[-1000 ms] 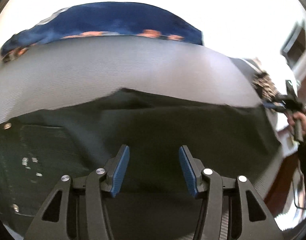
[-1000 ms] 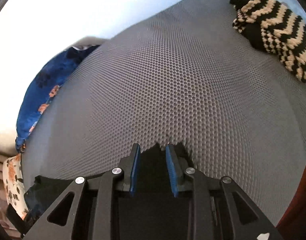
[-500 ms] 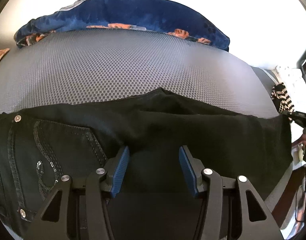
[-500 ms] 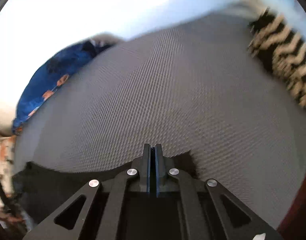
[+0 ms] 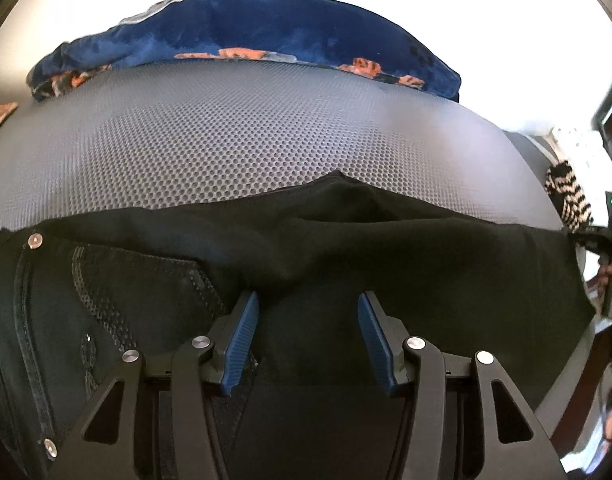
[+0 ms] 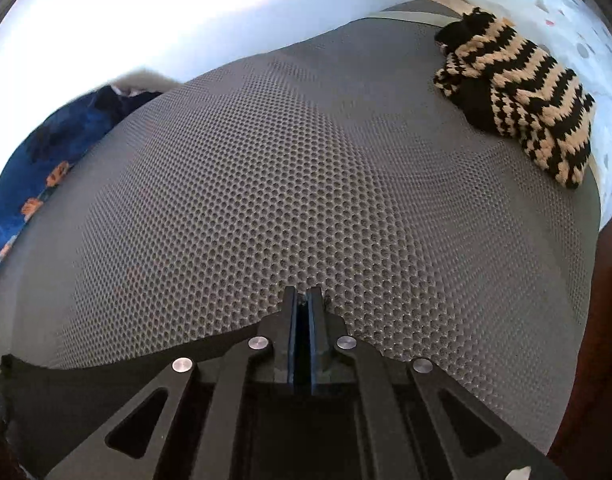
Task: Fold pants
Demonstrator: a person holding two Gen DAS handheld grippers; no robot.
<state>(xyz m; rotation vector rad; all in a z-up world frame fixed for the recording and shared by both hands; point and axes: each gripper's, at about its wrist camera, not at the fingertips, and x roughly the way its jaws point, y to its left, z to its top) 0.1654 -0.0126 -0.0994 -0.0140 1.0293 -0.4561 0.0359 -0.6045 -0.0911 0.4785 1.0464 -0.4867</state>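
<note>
Pretty sure this is someone's home, probably a bedroom or laundry spot. The whole middle of both views is a grey honeycomb-textured mat (image 6: 306, 184) with clothes lying around it: a blue floral garment (image 5: 241, 40) bunched along the top of the left wrist view, a black-and-cream knitted sweater (image 6: 518, 100) in the upper right of the right wrist view, and black pants (image 5: 386, 240) spread across the lower part. There's also pale patterned bedding (image 6: 578, 12) in the far upper right corner.

Grey honeycomb mat (image 6: 306, 184) spreads ahead of the fingers; blue floral fabric (image 5: 245, 36) lies beyond at its far edge; striped knit garment (image 6: 518, 100) sits far right.
</note>
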